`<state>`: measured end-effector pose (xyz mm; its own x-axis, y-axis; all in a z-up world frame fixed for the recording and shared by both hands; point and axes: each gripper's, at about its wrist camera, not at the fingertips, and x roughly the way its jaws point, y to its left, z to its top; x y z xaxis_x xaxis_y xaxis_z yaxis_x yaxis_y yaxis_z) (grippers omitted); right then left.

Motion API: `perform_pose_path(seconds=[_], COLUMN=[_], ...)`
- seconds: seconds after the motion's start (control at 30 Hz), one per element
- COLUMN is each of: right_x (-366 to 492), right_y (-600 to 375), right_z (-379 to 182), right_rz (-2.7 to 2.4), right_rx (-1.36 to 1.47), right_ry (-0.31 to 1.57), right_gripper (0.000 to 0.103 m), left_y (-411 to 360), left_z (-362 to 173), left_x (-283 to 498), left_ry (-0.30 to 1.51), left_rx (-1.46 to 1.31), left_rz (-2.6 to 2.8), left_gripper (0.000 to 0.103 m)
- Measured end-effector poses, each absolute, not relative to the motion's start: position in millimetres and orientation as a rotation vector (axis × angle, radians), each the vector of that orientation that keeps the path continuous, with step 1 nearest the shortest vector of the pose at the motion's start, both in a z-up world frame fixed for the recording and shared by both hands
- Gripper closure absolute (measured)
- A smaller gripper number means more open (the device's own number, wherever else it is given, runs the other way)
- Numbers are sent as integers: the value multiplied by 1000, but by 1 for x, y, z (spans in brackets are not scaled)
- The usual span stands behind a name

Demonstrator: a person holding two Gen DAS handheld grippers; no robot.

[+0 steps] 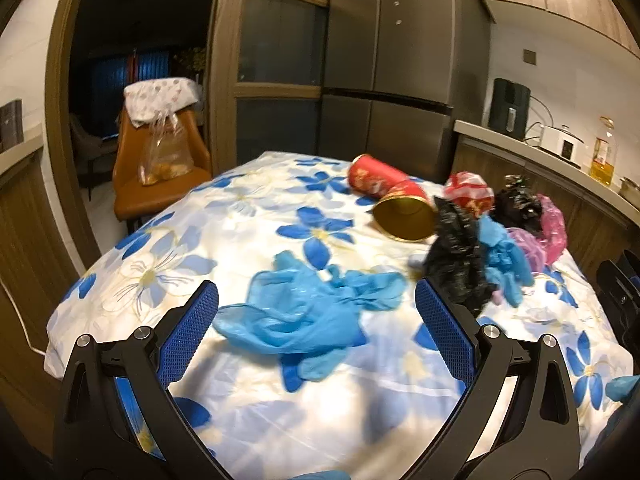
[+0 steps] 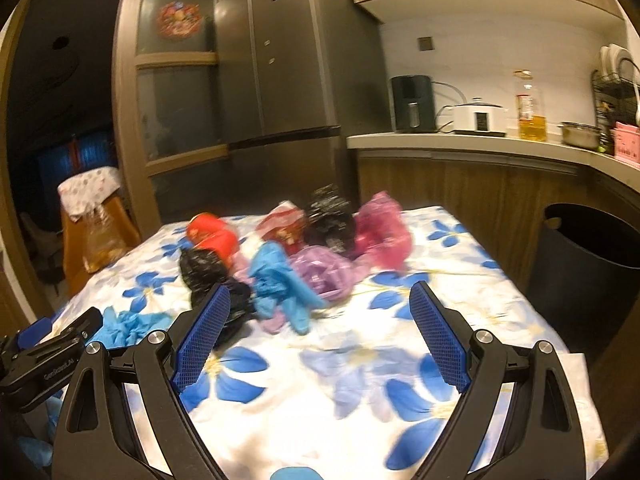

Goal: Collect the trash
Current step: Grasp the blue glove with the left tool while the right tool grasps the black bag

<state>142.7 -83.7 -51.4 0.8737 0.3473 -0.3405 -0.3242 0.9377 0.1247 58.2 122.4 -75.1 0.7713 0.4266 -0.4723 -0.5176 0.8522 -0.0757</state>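
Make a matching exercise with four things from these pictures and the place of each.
Things:
1. blue glove
2. red cup
3. dark bin
4. oil bottle

Places:
a. on the counter
b. on the floor beside the table
c. between the left gripper fingers, on the cloth
d. on its side on the table, gold inside showing

Pairs: 1-c, 2-d, 3-b, 4-a

Glove (image 1: 304, 316) left of bag pile (image 2: 320, 248) on table (image 2: 360, 380); bin (image 2: 584, 276) seemingly right.

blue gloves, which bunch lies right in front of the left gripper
The flattened blue glove bunch lying alone between the open left gripper fingers; the other blue bunch sits in the trash pile.
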Motion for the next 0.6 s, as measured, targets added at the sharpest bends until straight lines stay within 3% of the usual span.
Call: perform_pose_path(seconds=[0.13, 0.23, 0.43, 0.5, 0.6], right_x=[149, 154, 165, 170, 177], right_y=[-63, -49, -18, -8, 3], right_z=[-56, -56, -64, -69, -75], right_rz=[386, 410, 450, 459, 474], right_rx=[51, 39, -4, -24, -42], right_ry=[386, 389, 412, 426, 449], right_gripper=[15, 15, 19, 22, 27], left_y=[132, 138, 142, 147, 152], left_z=[-86, -96, -112, -111, -108], left_x=[66, 76, 86, 85, 83], left_ry=[505, 560, 619, 614, 595], left_rx=[-203, -217, -238, -259, -297], left_rz=[498, 464, 420, 393, 380], left_gripper=[6, 15, 57, 83, 95])
